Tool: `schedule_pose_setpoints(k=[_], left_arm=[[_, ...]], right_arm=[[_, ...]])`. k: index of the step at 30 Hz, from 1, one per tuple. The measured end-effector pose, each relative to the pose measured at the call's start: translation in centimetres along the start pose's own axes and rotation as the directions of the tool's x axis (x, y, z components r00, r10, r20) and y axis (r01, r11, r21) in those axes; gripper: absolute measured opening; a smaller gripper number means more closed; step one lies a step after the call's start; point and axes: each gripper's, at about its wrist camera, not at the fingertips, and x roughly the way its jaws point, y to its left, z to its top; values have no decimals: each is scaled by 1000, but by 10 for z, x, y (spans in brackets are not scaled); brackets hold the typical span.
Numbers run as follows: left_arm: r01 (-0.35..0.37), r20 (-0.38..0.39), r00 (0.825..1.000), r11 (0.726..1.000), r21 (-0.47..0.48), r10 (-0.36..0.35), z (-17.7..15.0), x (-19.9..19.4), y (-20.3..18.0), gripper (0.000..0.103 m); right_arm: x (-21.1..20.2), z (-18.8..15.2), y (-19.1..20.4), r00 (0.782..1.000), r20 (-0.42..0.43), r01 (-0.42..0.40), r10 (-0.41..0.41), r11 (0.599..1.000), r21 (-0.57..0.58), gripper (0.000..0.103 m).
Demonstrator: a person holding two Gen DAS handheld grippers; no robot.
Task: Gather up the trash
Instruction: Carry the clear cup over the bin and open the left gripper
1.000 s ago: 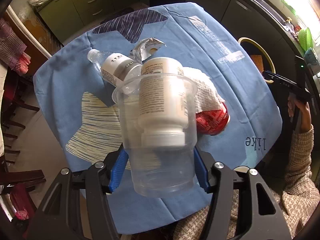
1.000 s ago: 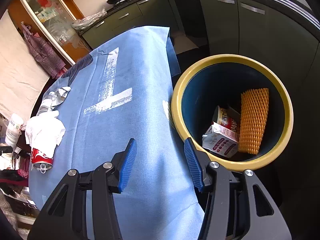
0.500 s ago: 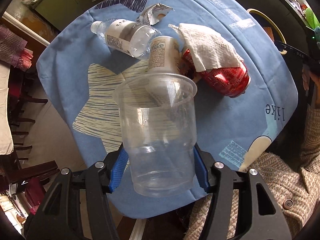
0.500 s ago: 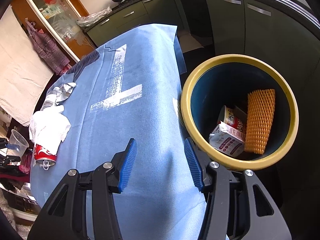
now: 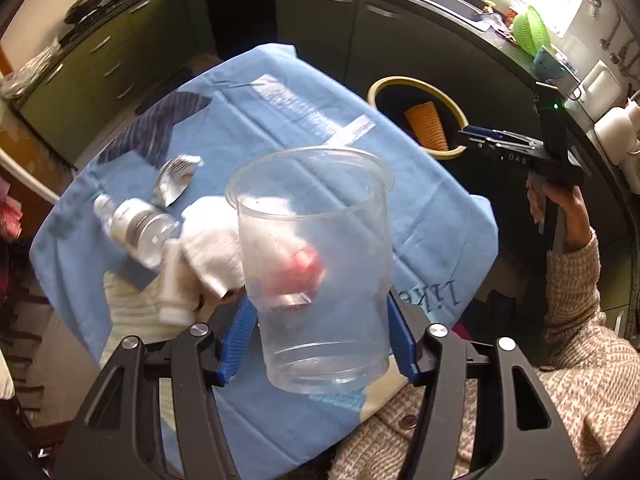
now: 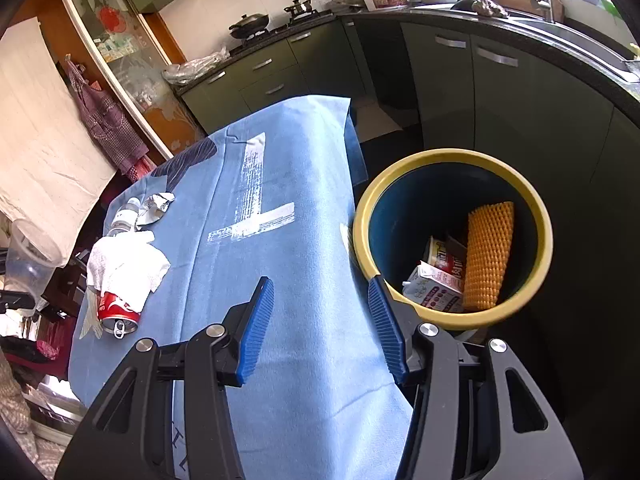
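My left gripper (image 5: 318,332) is shut on a clear plastic cup (image 5: 316,264), held upright above the near edge of the blue-clothed table (image 5: 280,128). On the table lie a clear bottle (image 5: 138,228), a white pill bottle (image 5: 174,284), a torn foil wrapper (image 5: 176,176), a white paper towel (image 5: 212,236) and a red can (image 6: 116,314) under the towel. My right gripper (image 6: 320,324) is open and empty above the table's edge, beside the yellow-rimmed bin (image 6: 452,160). The bin also shows in the left wrist view (image 5: 400,82).
The bin holds an orange foam net (image 6: 488,256), a carton (image 6: 432,290) and a cup. Dark green kitchen cabinets (image 6: 500,92) stand behind the bin. The person's right hand and the right gripper's body (image 5: 520,152) show at the table's right side.
My left gripper has lifted and tilted up with the cup, so the view now reaches the bin. The right gripper has backed off slightly from the bin.
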Motion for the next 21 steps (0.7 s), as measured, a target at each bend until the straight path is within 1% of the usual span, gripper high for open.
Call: schedule_pose_setpoints(k=[5, 9, 12, 16, 18, 21], left_arm=[[80, 3, 997, 991, 105, -81, 66, 41, -52, 57], [140, -5, 990, 978, 157, -141, 119, 79, -93, 57], [146, -12, 989, 973, 180, -146, 156, 110, -119, 57], [150, -44, 989, 972, 178, -144, 199, 155, -145, 57], [151, -70, 988, 973, 176, -141, 216, 179, -156, 57], [143, -105, 986, 976, 163, -127, 232, 209, -167, 57]], right_arm=[[-45, -21, -12, 997, 64, 43, -44, 999, 8, 51], [-72, -42, -32, 993, 102, 49, -54, 997, 55, 52], [-85, -59, -50, 992, 111, 51, -62, 994, 100, 52], [-94, -79, -77, 991, 111, 55, -74, 985, 164, 52], [-95, -87, -92, 991, 108, 59, -82, 978, 200, 52], [-96, -96, -112, 991, 101, 62, -89, 967, 246, 52]])
